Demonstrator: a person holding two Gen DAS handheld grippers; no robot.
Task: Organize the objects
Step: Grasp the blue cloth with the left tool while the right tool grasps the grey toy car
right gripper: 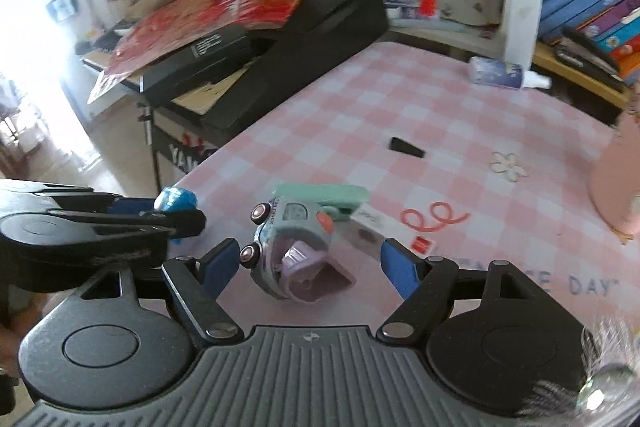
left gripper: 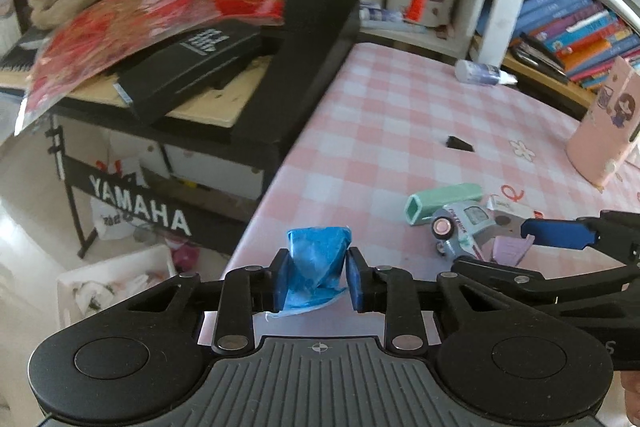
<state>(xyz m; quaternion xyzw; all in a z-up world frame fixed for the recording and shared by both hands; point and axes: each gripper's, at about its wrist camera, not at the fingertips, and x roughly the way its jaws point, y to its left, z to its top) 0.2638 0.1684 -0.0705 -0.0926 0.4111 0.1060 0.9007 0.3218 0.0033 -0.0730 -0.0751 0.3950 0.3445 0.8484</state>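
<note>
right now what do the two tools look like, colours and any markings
Both match: the left tool and right tool have black linkage arms with silver rivets, blue finger pads, two round black discs, and a ribbed grey base with a small crosshair mark. No cables or sleeves are visible.

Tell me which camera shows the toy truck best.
The right wrist view: the toy truck lies tipped over between the open jaws, its wheels and purple rear plain. The left wrist view shows the truck off to the side, partly hidden by the right gripper.
</note>
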